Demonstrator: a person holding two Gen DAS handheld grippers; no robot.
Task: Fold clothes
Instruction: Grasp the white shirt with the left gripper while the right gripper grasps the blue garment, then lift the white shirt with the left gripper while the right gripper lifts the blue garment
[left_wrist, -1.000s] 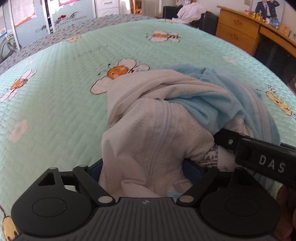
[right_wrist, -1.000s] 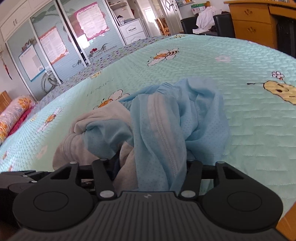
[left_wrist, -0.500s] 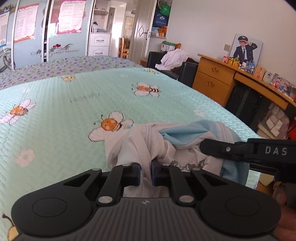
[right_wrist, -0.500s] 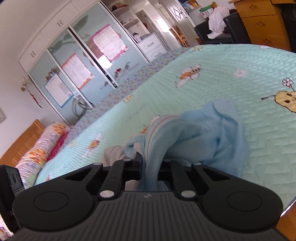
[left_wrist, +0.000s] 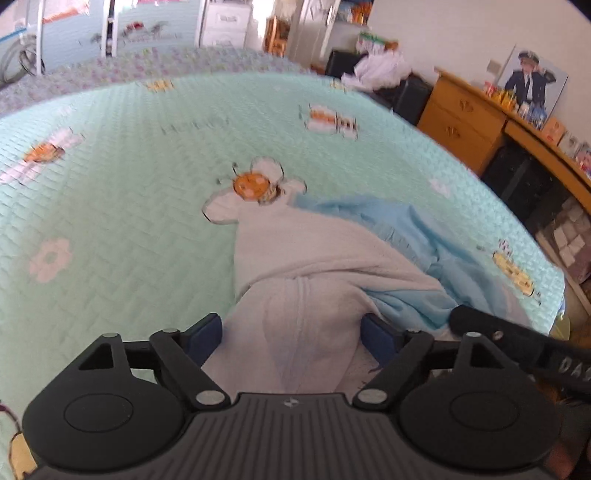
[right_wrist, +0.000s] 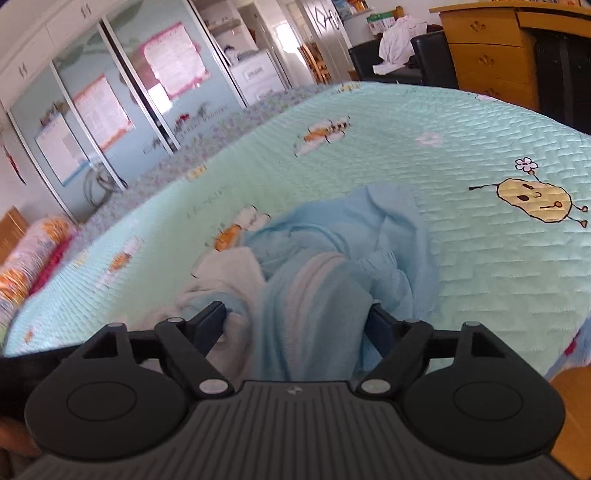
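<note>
A crumpled garment lies on the mint bee-print bedspread (left_wrist: 129, 229) near its right edge. Its white part (left_wrist: 314, 266) is in front of my left gripper (left_wrist: 291, 332), and its light-blue part (right_wrist: 332, 251) is in front of my right gripper (right_wrist: 295, 321). Both grippers are open wide, and a bunched ridge of cloth runs loosely between each pair of fingers. In the left wrist view the blue part (left_wrist: 417, 236) spreads to the right of the white. The right gripper's black body marked DAS (left_wrist: 517, 343) shows there at the lower right.
The bed's edge (right_wrist: 546, 343) drops off close on the right. Beyond it stand a wooden dresser (left_wrist: 465, 122) and black chairs (right_wrist: 399, 55) with white clothes on them. Sliding wardrobe doors (right_wrist: 110, 107) and a patterned bolster (right_wrist: 26, 258) are far left.
Half a second ago both grippers were shut on the cloth and lifted; now both are open and lower over the bed, with the garment slumped and spread further forward.
</note>
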